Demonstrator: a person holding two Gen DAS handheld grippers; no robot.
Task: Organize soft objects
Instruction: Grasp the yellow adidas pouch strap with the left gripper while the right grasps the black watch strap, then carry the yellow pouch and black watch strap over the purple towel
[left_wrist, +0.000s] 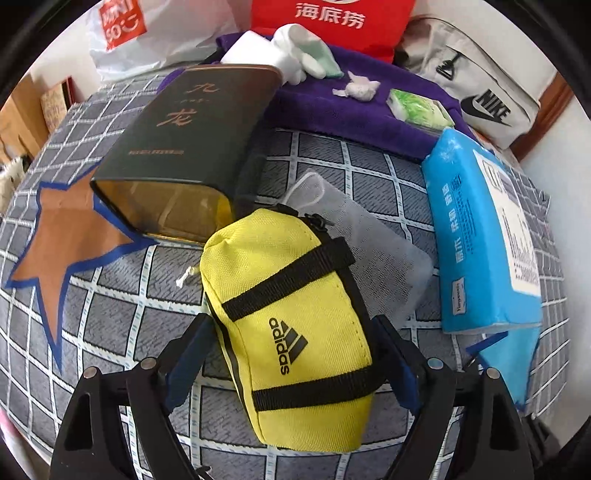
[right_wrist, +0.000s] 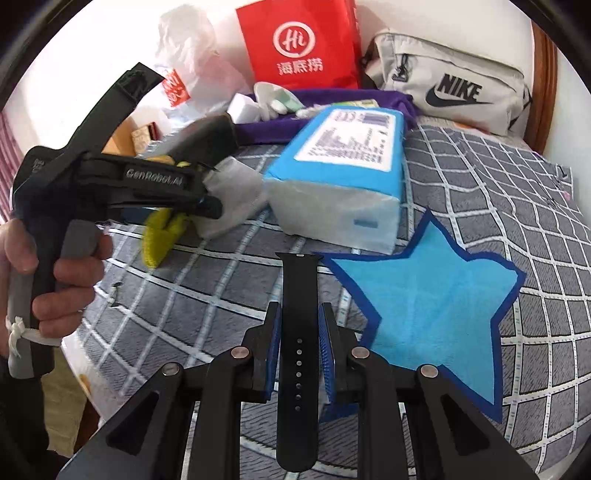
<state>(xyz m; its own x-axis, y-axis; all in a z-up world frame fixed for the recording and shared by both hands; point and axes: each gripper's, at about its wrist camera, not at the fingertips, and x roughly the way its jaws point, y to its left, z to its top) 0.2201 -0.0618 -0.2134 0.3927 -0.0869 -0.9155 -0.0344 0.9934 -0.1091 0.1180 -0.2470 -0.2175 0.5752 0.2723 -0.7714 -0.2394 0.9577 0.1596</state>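
Left gripper (left_wrist: 291, 347): clenched on the yellow pouch (left_wrist: 291, 317), one finger pressed to each long side; the pouch sits between them over the grey checked bed cover (left_wrist: 155, 332), whether lifted or resting I cannot tell.
Left gripper, seen from the right wrist camera (right_wrist: 207, 201): held in the person's left hand (right_wrist: 55, 280) near the left edge of the bed, the yellow pouch (right_wrist: 159, 243) hanging under its fingers.
Right gripper (right_wrist: 300, 343): closed on a black watch strap (right_wrist: 297, 332), which runs lengthwise between the blue finger pads (right_wrist: 274, 343) with its holed end toward the camera.
Tin box (left_wrist: 184, 147): dark, lying on its side just beyond the pouch, open end toward the camera.
Mesh bag (left_wrist: 369, 243): pale grey, flat on the cover, partly under the pouch's far end.
Tissue pack (left_wrist: 487, 240): blue, on the cover to the right of the pouch, well apart from the tin.
Star patches: a brown one (left_wrist: 70, 236) beside the tin's open end, a blue one (right_wrist: 424, 306) just right of the right gripper.
Purple towel (left_wrist: 332, 114): at the far edge of the bed, carrying a white glove (left_wrist: 299, 51), a crumpled scrap of paper (left_wrist: 358, 88) and a small green packet (left_wrist: 417, 107).
Against the wall: a red paper bag (right_wrist: 299, 44), a white plastic bag (left_wrist: 155, 37) and a grey Nike bag (right_wrist: 454, 85).
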